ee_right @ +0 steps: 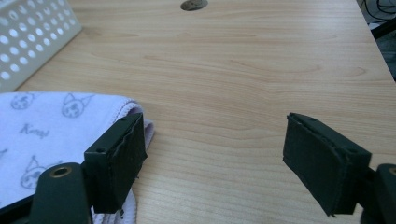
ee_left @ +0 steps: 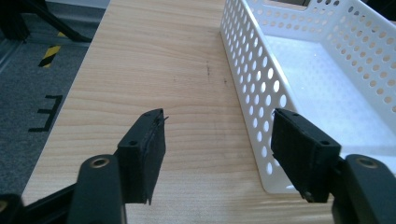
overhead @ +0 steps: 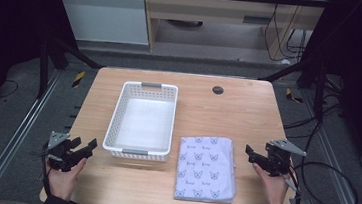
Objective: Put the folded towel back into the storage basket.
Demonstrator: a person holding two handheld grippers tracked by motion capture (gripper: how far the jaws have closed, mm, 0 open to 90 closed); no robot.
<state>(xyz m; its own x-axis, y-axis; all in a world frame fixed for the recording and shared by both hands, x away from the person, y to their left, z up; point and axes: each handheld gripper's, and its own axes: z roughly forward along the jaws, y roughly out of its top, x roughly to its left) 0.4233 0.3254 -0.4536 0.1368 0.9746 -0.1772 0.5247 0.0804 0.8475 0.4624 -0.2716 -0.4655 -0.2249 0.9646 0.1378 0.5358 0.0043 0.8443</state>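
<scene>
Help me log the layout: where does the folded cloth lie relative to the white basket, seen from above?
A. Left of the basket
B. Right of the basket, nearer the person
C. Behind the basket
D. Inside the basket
B: the folded cloth lies flat on the table, apart from the basket, to its right and nearer the person.

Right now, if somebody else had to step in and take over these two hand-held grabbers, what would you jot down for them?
Left gripper: open, holding nothing, at the table's near left, just left of the white perforated basket.
Right gripper: open, holding nothing, just right of the folded cat-print cloth.
Cloth lies flat on the wooden table, beside the basket and apart from it. Basket has nothing in it.
Done: nothing visible so far.
Left: probably grasp the cloth and lay it in the basket.
</scene>
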